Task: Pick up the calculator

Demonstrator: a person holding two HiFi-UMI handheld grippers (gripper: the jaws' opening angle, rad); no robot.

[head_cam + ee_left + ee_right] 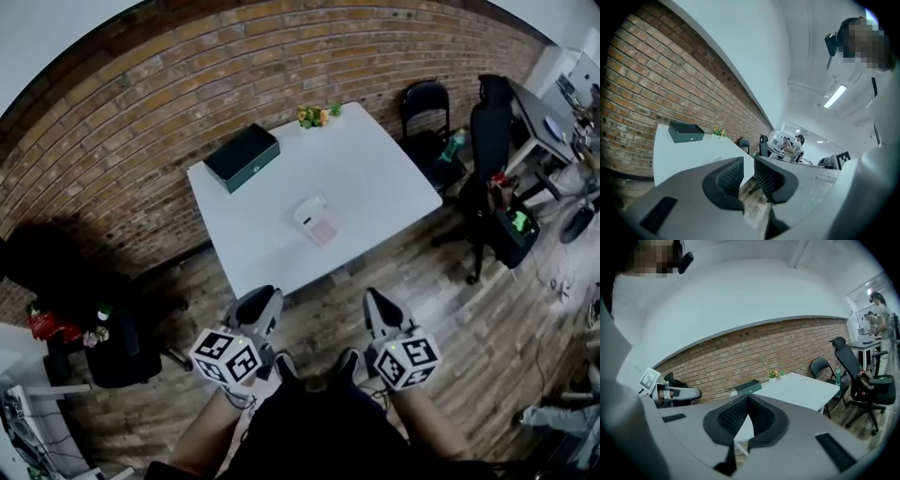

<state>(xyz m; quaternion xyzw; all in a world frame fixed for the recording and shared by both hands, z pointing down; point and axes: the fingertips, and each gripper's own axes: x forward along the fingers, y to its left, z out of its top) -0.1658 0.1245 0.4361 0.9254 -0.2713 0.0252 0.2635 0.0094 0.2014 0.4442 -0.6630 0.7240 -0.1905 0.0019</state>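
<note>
The calculator [315, 220], white with a pink part, lies flat near the middle of the white table [375, 178]. Both grippers hang over the wooden floor, short of the table's near edge and well apart from the calculator. My left gripper [265, 298] has its jaws drawn in to a thin slit with nothing in it; in the left gripper view [749, 161] the pads nearly meet. The right gripper [375, 302] is shut and empty, and its pads [748, 399] meet at their ends in the right gripper view. A pale flat shape on the table [716, 160] may be the calculator.
A dark green box [242, 157] sits at the table's far left corner, and a small flower pot [314, 115] stands at the far edge by the brick wall. A black folding chair [427, 122] and an office chair [492, 141] stand to the right. Dark furniture [103, 328] stands at the left.
</note>
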